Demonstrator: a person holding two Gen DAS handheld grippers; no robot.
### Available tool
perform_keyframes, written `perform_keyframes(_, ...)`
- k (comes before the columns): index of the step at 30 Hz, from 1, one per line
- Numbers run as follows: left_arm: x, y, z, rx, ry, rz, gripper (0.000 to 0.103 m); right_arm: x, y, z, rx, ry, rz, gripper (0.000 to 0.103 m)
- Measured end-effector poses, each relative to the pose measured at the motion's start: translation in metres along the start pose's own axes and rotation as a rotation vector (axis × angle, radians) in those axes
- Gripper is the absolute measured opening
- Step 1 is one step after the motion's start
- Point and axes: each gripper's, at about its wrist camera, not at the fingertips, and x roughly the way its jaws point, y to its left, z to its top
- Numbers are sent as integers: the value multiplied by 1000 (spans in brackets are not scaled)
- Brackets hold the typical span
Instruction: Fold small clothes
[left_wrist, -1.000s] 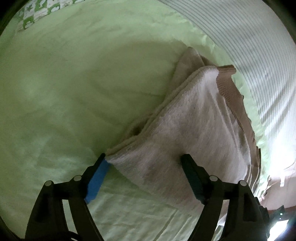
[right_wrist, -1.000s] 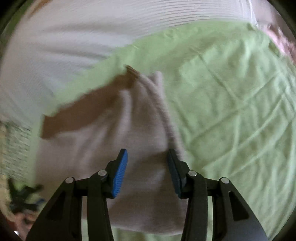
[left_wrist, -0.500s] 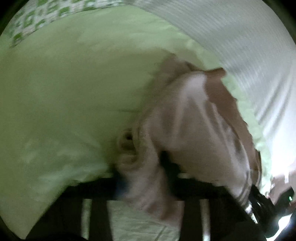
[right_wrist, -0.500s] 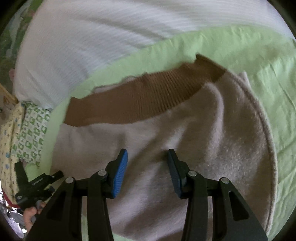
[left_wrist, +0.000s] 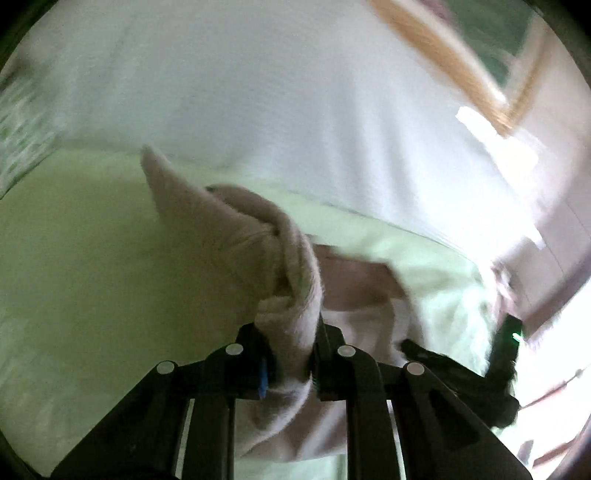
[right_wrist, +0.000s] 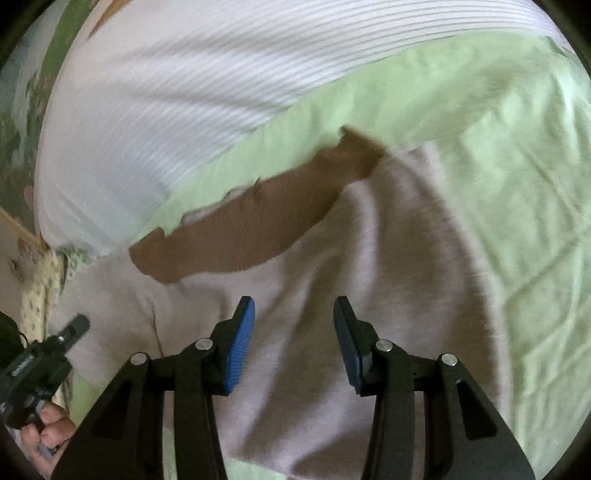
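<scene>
- On the green sheet lies a pale pink garment, fuzzy in texture, with a brown ribbed band along its far edge.
- Between the left gripper fingers a bunched fold of the garment is pinched tight — the jaws are closed on the cloth, which bulges out above them.
- From that pinch the cloth rises in a twisted roll, and one corner sticks up to a point toward the upper left of the left wrist view.
- Below and right of the left gripper the rest of the garment trails down onto the sheet; a strip of the brown band shows just right of the roll, blurred.
- Over the garment's middle the right gripper hovers with its fingers apart; nothing sits between the blue pads. Whether the tips touch the cloth I cannot tell.
- At the left edge of the right wrist view, a hand holds the black body of the left gripper, beside the garment's left side.
- Beyond the sheet's far edge runs a white striped cloth, touching the sheet along a curved line.
- Much of the left wrist view is motion-blurred — a wooden frame at upper right is only roughly legible.
</scene>
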Motion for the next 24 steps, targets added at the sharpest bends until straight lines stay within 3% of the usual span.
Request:
perform_keyframes(5,39,-90,-23,215,67,-156,16,-46,-39,17,60,-112,0,46)
perform_keyframes(8,83,-117,-59,336,176,-176,22,-62,-55,23,73,-133,-16,46)
perform_keyframes(11,111,-116,-80,365,278,-135,27,-71,-67,25,85,-134,-29,46)
perform_keyframes(13,100,-108,-85,345,263,-151,35,-74,-67,25,72,-133,-22,46)
perform_keyframes(15,84,-100,-86,326,237,-153,61,-72,-62,25,58,-123,3,60)
perform_keyframes(17,66,-92,-91,322,200,-130,70,-67,-56,26,46,-116,13,67)
perform_keyframes(24,45,-45,-121,303,209,40,76,-30,-33,34,-12,4,21,70)
